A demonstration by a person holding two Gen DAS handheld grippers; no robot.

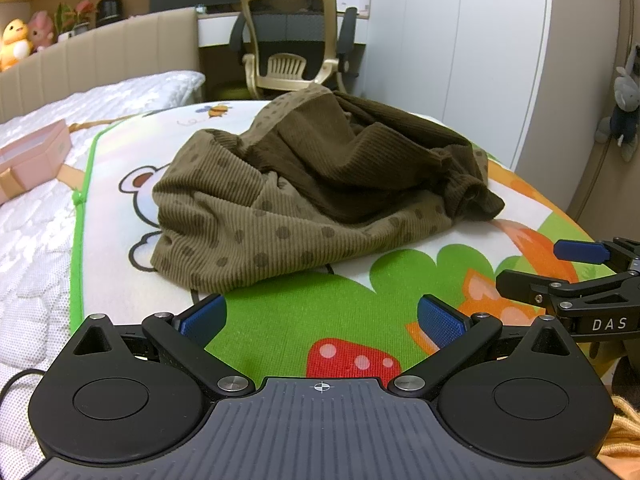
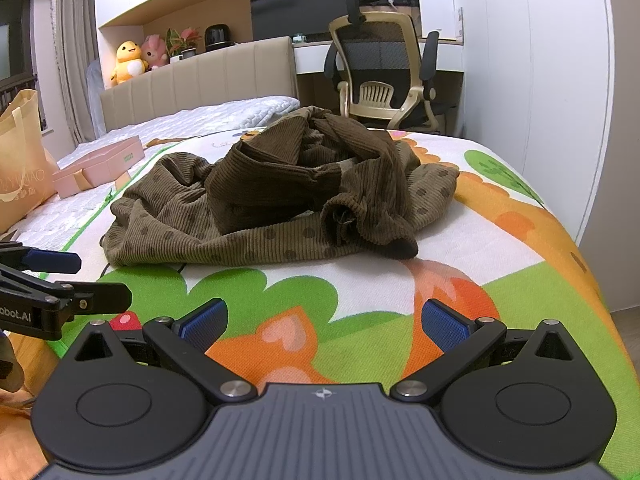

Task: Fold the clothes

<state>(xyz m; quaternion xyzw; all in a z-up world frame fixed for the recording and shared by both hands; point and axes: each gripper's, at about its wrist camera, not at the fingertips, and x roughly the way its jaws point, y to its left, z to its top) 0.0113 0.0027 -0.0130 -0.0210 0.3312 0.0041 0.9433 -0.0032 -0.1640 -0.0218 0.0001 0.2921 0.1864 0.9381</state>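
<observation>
One crumpled brown ribbed corduroy garment [image 1: 312, 196] lies heaped on a colourful cartoon-print play mat [image 1: 340, 312] spread over the bed; no part of it is folded flat. Its lighter olive panel with darker dots spreads toward 7 o'clock in the left wrist view, while the plain dark brown part is bunched on top toward 1 o'clock, with one rolled cuff hanging at the heap's 4 o'clock edge. In the right wrist view the same garment [image 2: 276, 200] sits at 12 o'clock, the cuff nearest the camera.

Two tools show. The left tool [image 1: 322, 318] hovers over the mat just short of the garment's near hem, its two blue-padded fingers wide apart and holding nothing. The right tool [image 2: 324, 322] is likewise spread, empty, above the mat and apart from the cloth. Each tool also shows in the other's view: the right one at 3 o'clock in the left view, the left one at 9 o'clock in the right view.

Beyond the mat, one pink flat gift box [image 2: 100, 164] rests on the white quilted mattress [image 1: 36, 240] at 10 o'clock. One beige mesh office chair [image 2: 384, 68] stands past the bed at 1 o'clock. Two plush toys, one yellow [image 2: 128, 60] and one pink [image 2: 154, 51], sit on the ledge behind the headboard.
</observation>
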